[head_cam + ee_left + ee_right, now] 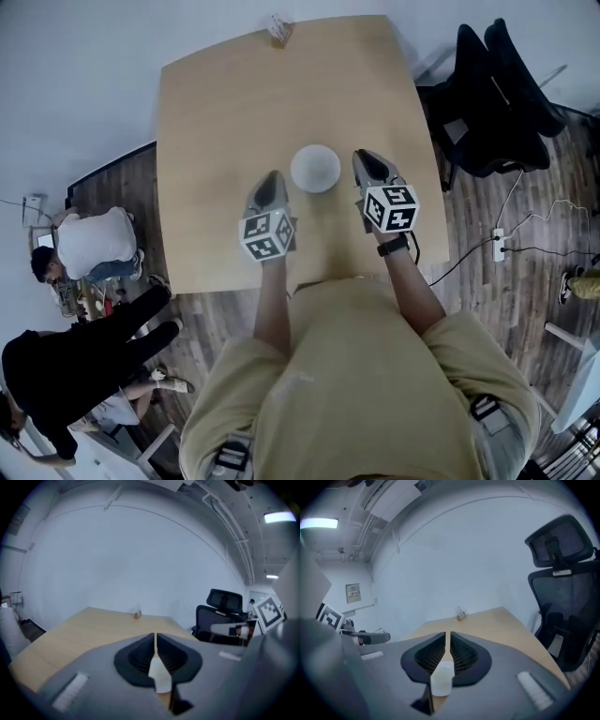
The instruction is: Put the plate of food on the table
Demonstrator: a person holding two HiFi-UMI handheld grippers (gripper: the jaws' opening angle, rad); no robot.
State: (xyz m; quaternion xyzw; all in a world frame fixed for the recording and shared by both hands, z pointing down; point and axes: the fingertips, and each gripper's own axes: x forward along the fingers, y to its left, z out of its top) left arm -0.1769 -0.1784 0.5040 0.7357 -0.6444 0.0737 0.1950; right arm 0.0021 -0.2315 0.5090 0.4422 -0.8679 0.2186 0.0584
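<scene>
The plate (pixel 315 168) sits mid-frame on the bench (pixel 216 103), left gripper (pixel 273 178) at its left, right gripper (pixel 365 159) at its right, chair (pixel 497 103) upper right.

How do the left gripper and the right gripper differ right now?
The left gripper sits left of the plate, the right gripper on its right. The right gripper reaches slightly farther across the table than the left gripper. Both are shut; neither seems to touch the plate.
</scene>
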